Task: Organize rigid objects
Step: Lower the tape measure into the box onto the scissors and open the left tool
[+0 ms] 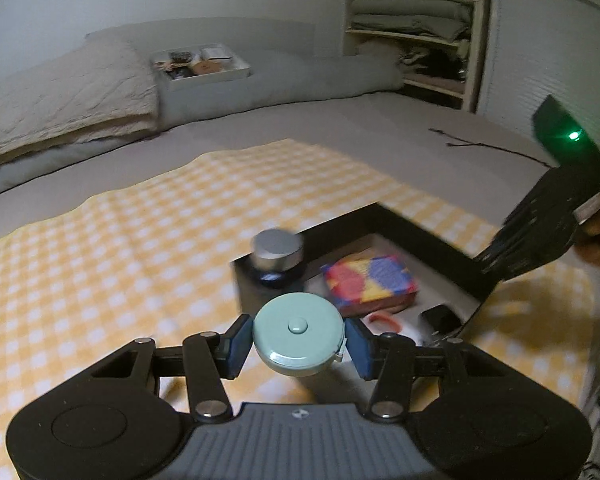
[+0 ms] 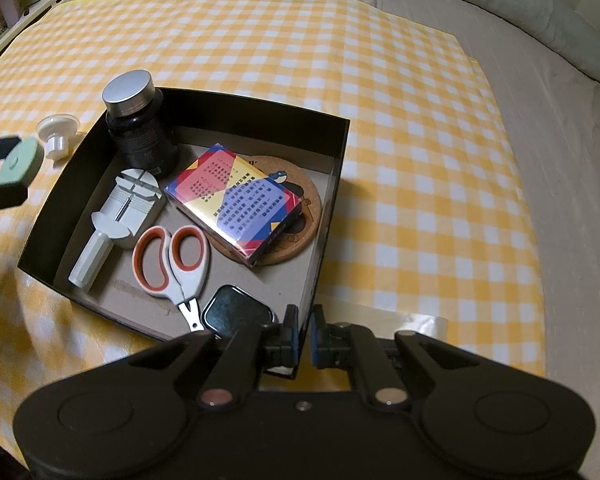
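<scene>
Left gripper (image 1: 299, 343): my pads are clamped on the round mint-green tape measure (image 1: 299, 332), held in the air above the checked cloth (image 1: 120, 240), just beside the box.
Right gripper (image 2: 303, 334): pinched shut on the near wall of the black box (image 2: 260, 114).
Inside the box: dark bottle (image 2: 140, 128) with silver cap, white tool (image 2: 116, 216), scissors (image 2: 176, 264), colourful card box (image 2: 236, 200) lying on a cork coaster (image 2: 300, 216), small black tin (image 2: 238, 312).
Outside it: a white plastic cap (image 2: 58, 132) on the cloth (near the box's far left corner).
</scene>
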`<state>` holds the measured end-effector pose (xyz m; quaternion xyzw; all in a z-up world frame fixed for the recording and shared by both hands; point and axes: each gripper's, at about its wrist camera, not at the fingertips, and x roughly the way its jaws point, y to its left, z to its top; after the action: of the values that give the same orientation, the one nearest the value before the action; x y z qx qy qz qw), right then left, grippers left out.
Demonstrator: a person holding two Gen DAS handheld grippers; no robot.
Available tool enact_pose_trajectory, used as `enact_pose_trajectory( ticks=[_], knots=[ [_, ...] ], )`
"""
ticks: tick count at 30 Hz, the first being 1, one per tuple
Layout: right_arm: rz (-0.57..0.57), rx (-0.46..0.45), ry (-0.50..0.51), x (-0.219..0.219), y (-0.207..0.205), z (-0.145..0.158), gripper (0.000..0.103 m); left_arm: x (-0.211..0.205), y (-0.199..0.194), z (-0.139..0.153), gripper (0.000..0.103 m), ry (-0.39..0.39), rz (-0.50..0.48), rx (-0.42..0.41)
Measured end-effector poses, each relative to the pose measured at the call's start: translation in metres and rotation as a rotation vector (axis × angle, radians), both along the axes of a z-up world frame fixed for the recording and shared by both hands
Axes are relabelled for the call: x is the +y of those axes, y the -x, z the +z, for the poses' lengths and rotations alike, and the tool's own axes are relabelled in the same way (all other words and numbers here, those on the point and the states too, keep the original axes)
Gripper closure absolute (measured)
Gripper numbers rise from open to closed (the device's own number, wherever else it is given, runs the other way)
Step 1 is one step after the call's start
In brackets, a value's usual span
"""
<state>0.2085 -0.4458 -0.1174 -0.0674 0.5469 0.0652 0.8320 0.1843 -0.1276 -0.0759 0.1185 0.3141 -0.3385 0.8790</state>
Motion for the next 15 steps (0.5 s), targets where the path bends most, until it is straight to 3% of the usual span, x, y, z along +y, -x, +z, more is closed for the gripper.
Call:
enact_pose_trajectory(
  ticks=[5, 15],
  knots=[
    [0.0, -0.001, 0.001, 0.0, 0.0, 0.0, 0.097, -0.03, 0.005, 0.007, 0.052, 0.011, -0.058, 0.018],
    [0.001, -0.001, 0.001, 0.001, 0.0, 0.001, 0.097, -0.08, 0.003, -0.019, 0.052, -0.032, -0.113, 0.141]
  ],
)
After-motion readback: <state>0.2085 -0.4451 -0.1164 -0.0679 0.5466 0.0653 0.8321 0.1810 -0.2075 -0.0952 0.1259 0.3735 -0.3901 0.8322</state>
